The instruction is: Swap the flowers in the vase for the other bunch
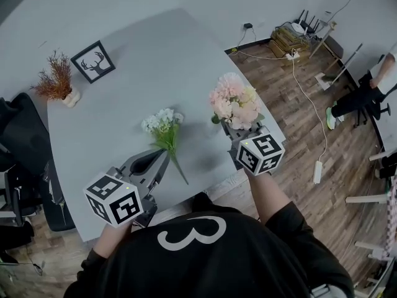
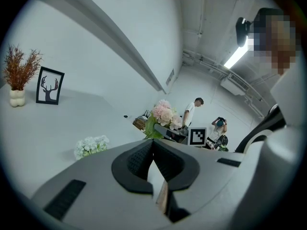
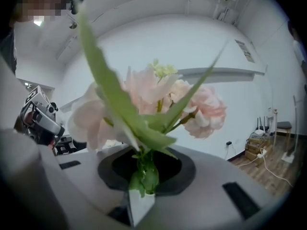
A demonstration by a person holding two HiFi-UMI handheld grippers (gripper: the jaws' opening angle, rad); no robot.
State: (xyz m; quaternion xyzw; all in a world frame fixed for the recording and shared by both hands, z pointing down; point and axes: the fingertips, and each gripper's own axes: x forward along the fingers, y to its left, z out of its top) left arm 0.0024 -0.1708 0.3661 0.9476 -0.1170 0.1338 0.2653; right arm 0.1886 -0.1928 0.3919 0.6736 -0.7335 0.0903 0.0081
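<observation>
1. The right tongs [image 1: 239,131] are shut tight on the green stems of the pink bunch [image 1: 234,101].
2. In the right gripper view the stems sit squeezed between the two jaws of the right tongs [image 3: 143,177]. The pink bunch [image 3: 160,97] sticks out past the tips, with long green leaves.
3. The pink bunch is held up over the right edge of the table [image 1: 155,54].
4. The left tongs [image 1: 159,162] are over the near edge of the table.
5. In the left gripper view the jaws of the left tongs [image 2: 153,145] are closed together at the tips. Nothing is between them.
6. The white bunch [image 1: 162,124] lies flat on its side in the middle of the table. Its stems point to the near edge.
7. The left tongs are close to those stems but do not touch them. From the left tongs, the white bunch [image 2: 91,146] shows off to the left.
8. A small pot [image 1: 71,98] with a dry plant [image 1: 56,76] stands at the far left corner of the table.
9. A deer picture [image 1: 93,61] stands by the far edge of the table, near the pot.
</observation>
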